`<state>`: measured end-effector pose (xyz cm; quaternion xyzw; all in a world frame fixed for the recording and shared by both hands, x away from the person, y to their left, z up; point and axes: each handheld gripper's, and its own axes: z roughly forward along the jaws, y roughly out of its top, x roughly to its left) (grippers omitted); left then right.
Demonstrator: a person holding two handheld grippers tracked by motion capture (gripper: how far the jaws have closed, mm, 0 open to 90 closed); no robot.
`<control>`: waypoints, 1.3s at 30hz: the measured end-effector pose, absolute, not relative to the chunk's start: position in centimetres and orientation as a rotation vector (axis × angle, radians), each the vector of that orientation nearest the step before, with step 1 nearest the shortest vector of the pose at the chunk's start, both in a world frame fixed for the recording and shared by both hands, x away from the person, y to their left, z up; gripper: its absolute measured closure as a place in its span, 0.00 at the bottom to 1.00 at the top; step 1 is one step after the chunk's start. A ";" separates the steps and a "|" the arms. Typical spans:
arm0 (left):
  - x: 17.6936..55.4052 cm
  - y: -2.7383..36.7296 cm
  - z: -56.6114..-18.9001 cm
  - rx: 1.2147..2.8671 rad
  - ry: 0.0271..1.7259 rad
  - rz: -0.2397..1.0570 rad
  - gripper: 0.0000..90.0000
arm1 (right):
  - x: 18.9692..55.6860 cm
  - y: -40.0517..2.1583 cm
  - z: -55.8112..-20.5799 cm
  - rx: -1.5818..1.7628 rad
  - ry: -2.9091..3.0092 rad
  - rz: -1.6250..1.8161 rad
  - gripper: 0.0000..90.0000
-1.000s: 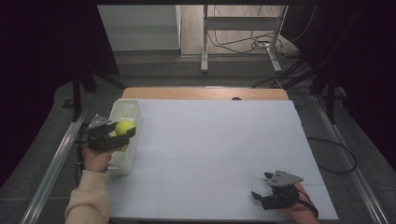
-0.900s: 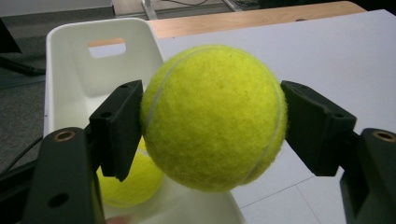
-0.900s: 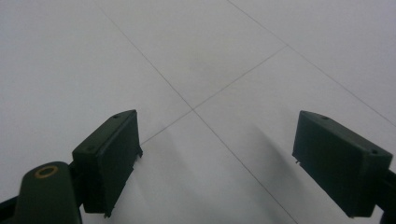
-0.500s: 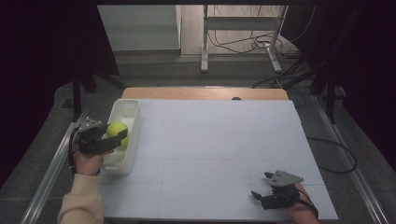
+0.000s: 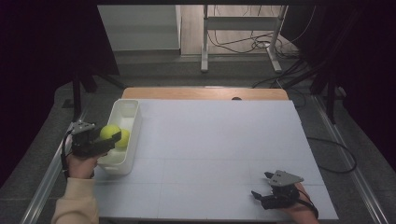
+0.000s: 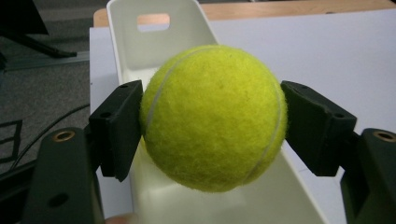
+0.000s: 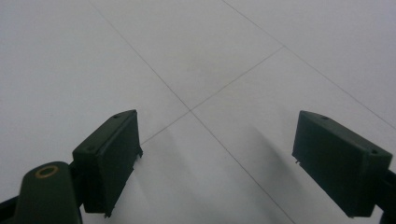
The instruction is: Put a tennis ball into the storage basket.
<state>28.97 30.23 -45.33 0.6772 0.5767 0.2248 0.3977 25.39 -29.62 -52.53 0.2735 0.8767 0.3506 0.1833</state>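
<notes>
**Ball held over the bin at the left edge**

At the left side of the high view, the left gripper (image 5: 95,142) pinches a tennis ball (image 5: 109,132) between its pads, holding it just above the white bin (image 5: 125,106). A second yellow ball (image 5: 123,138) lies inside the bin, so the held ball is probably being taken out or put in. Lower right in that view, the right gripper (image 5: 275,193) rests on the white table (image 5: 210,140), jaws spread and empty, likely parked out of the way.
</notes>
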 end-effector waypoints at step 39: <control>28.9 29.7 -45.0 1.733 1.417 0.508 0.16 | 25.4 -29.6 -52.6 0.776 2.472 0.988 0.17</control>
